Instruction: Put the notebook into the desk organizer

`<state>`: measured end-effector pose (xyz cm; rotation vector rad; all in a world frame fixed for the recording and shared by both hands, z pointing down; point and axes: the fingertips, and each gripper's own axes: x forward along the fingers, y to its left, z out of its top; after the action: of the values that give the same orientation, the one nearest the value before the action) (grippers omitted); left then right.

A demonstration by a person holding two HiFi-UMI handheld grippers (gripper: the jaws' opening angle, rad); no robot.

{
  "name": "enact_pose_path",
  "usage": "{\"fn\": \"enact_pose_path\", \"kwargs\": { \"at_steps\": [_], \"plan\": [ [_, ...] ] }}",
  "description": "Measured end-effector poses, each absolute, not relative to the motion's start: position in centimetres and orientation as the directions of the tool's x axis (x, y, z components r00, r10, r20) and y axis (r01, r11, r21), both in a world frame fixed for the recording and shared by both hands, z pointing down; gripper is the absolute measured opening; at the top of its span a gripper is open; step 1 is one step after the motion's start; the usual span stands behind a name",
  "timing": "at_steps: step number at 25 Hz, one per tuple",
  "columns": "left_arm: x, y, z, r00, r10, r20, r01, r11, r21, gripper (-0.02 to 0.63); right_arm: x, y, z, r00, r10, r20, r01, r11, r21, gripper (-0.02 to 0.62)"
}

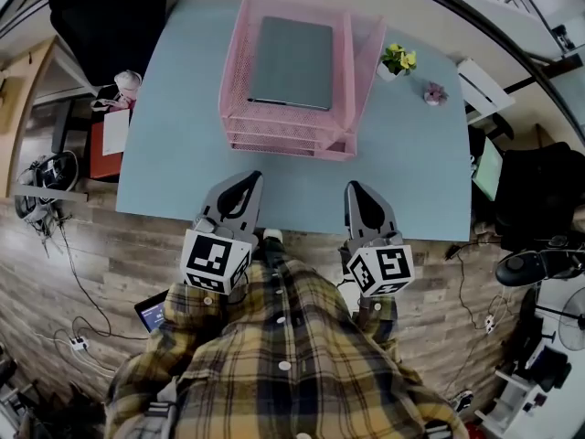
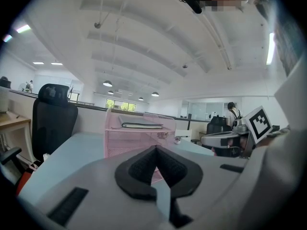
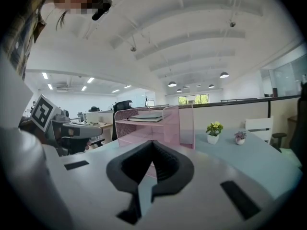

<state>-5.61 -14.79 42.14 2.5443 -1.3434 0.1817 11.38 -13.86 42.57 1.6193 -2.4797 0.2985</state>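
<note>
Both closed and empty, our left gripper and right gripper rest nearside, since the notebook already lies atop the desk organizer.

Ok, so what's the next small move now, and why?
Probably just hold both grippers back and stop. The notebook already lies flat in the top tray of the desk organizer. The left gripper and right gripper are shut, empty and clear of it at the table's near edge.
</note>
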Motion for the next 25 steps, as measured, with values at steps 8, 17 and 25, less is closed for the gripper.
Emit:
{"fn": "enact_pose_path", "kwargs": {
  "at_steps": [8, 17, 25],
  "plan": [
    [-6.2, -15.2, 42.2, 0.557, -0.799, 0.226, -0.830, -0.531, 0.168, -0.006, 11.0, -14.2, 42.6, -0.395, -0.885, 0.247, -0.918, 0.391, -0.068, 0.002],
    [-6.4, -15.5, 42.0, 0.555, -0.802, 0.221, -0.832, -0.530, 0.167, -0.006, 11.0, -14.5, 42.4, -0.383, -0.891, 0.245, -0.923, 0.381, -0.057, 0.000],
    [-6.8, -15.7, 41.9, 0.553, -0.804, 0.217, -0.833, -0.527, 0.168, -0.006, 10.6, -14.6, 42.4, -0.392, -0.884, 0.254, -0.918, 0.392, -0.051, 0.000]
  ]
}}
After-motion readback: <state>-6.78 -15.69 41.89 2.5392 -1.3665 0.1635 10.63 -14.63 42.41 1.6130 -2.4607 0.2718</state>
